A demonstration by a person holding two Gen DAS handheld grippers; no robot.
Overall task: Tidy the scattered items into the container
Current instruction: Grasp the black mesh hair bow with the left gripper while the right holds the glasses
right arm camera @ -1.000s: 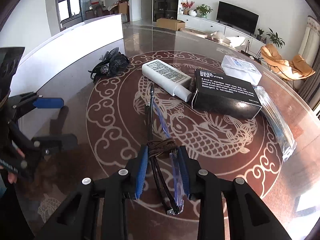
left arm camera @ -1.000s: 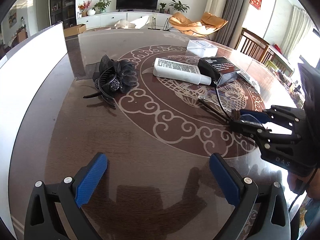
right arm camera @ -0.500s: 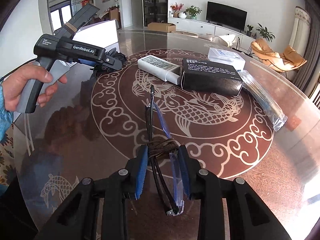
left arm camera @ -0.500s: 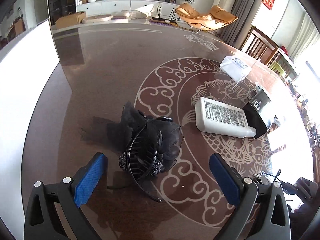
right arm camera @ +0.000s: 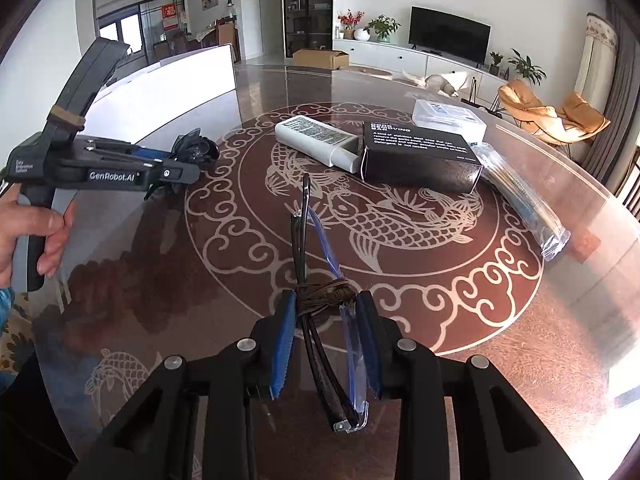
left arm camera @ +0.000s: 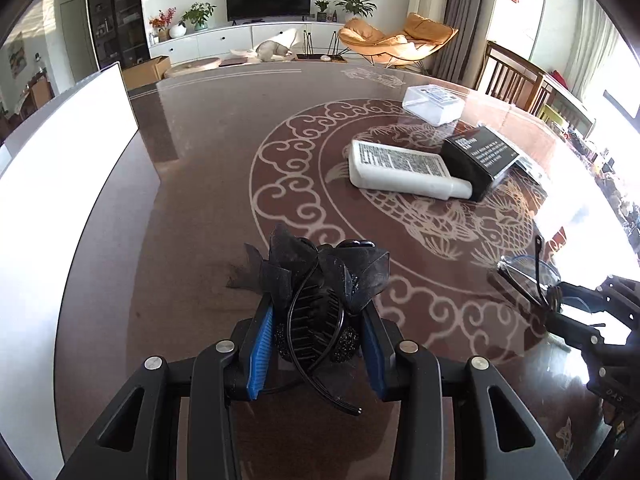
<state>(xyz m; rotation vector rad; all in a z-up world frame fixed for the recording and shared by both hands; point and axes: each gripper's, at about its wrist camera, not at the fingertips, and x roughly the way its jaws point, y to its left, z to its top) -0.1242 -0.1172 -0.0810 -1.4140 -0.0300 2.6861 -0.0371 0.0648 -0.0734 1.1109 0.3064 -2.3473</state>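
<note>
Left hand-held gripper (left arm camera: pixel 316 344) just closed on the black bow hair clip (left arm camera: pixel 320 292) on the surface (left arm camera: pixel 192 208); right hand-held gripper (right arm camera: pixel 324 336) clamps folded glasses (right arm camera: pixel 316 280); both ready for white container (left arm camera: pixel 52 184).

On the desk (left arm camera: pixel 200 208), the bottle (left arm camera: pixel 404 170) lies near the middle with its cap end touching the carton (left arm camera: pixel 480 158) on its right, and the lidded box (left arm camera: pixel 434 104) sits behind both. Seen from the left wrist, the hair clip (left arm camera: pixel 320 300) lies in front of the bottle to its left, the glasses (right arm camera: pixel 316 280) in front to its right. The container (left arm camera: pixel 60 168) stands far left of the bottle, at the desk's edge.
</note>
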